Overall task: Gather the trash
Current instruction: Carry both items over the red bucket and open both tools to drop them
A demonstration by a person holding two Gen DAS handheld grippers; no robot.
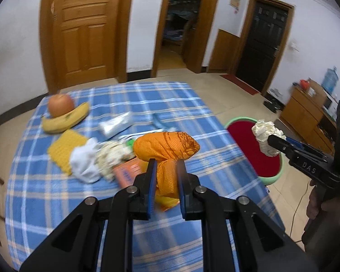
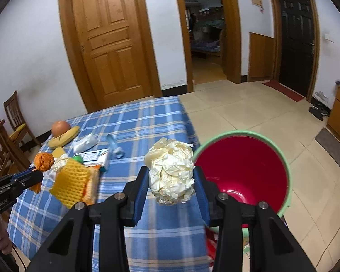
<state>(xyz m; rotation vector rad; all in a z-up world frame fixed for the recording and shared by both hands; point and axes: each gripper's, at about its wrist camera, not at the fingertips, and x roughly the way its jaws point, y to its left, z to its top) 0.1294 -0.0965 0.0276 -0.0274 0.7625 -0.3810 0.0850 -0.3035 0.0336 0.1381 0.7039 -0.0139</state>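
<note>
Item 1: left gripper (image 1: 166,170), jaws clamped on a crumpled orange dotted plastic wrapper (image 1: 167,149), held above the blue plaid tablecloth (image 1: 147,95).

Item 2: right gripper (image 2: 171,181), jaws pinching a crumpled ball of cream paper (image 2: 171,170), held at the table edge just beside the red bin with green rim (image 2: 242,172) on the floor.

Item 3: bin interior, as far as visible, empty; neither piece deposited yet.

Item 4: remaining on the cloth: white tissue wad (image 1: 85,161), yellow foam mesh (image 1: 66,149), silver wrapper (image 1: 116,124), orange packet (image 1: 128,173), other blurred scraps.

Item 5: apple (image 1: 61,105) and banana (image 1: 66,119), probably not trash.

Status: early; most collection outstanding.
</note>
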